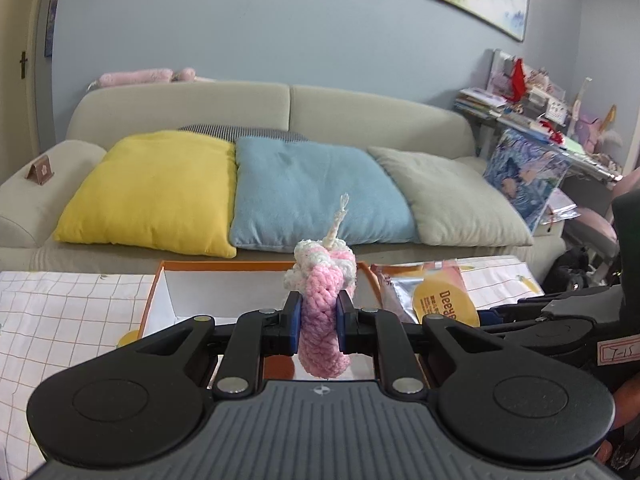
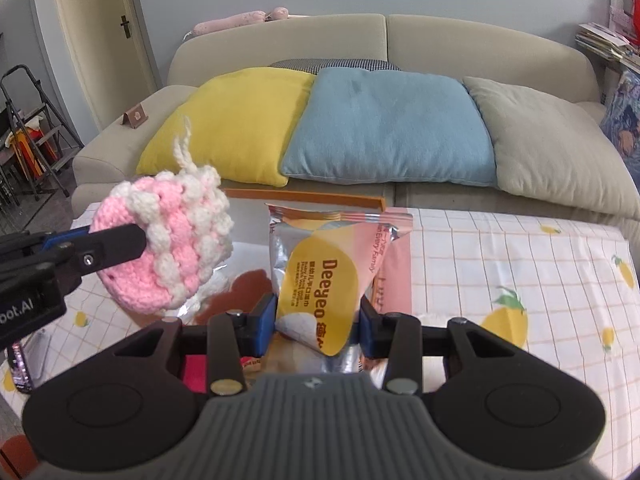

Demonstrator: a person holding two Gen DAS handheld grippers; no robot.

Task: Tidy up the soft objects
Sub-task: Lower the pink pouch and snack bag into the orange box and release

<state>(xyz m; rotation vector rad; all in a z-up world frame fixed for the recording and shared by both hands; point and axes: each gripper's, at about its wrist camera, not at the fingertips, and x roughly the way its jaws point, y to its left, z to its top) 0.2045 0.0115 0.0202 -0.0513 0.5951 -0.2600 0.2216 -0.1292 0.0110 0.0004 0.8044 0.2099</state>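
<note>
The left gripper (image 1: pixel 318 326) is closed tight on a pink-and-white crocheted piece (image 1: pixel 322 300), held in the air above the near edge of the orange box (image 1: pixel 256 268) on the checked tablecloth (image 1: pixel 60 312); it looks light and squashy, so a pinch through its thick middle should keep it from slipping. The right gripper (image 2: pixel 318 326) is closed about the lower part of a foil wipes pack (image 2: pixel 324 264), lifted over the box's right edge. The pack seems soft but slick, so gripping its full belly rather than a crimped seam seems safer.
</note>
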